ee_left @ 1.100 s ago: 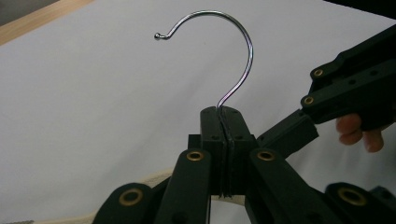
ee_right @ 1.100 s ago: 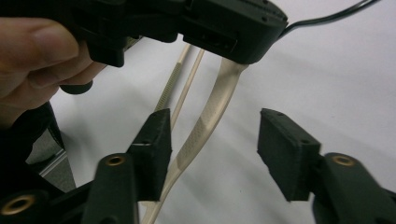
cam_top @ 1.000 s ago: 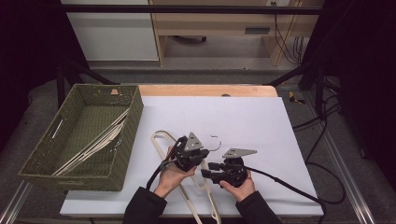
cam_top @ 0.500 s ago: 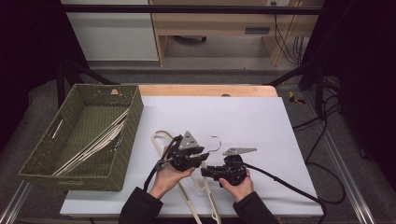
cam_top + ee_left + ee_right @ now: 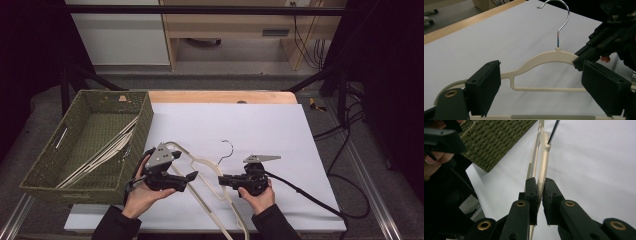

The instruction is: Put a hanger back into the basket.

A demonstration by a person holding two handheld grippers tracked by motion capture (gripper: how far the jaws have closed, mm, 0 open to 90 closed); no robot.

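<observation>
A cream plastic hanger (image 5: 205,165) with a metal hook (image 5: 227,149) lies across the white table top (image 5: 260,125). My right gripper (image 5: 222,180) points left and has just closed onto the hanger's shoulder; in the right gripper view (image 5: 540,192) both pads press the hanger (image 5: 544,157) edge. My left gripper (image 5: 190,179) sits left of it, and its jaws have just been opening. In the left gripper view (image 5: 542,75) they stand wide apart, with the hanger (image 5: 544,57) lying ahead between them, untouched, and the right gripper (image 5: 577,61) clamped on it.
A green wicker basket (image 5: 145,120) stands at the table's left with several cream hangers (image 5: 107,152) inside; its wall (image 5: 499,140) is near the held hanger. A wooden strip (image 5: 220,96) runs along the far edge. Cables trail off the right side.
My left gripper has let go of the hanger, opened wide and drawn back to the left. My right gripper stayed in place and tightened on the hanger.
</observation>
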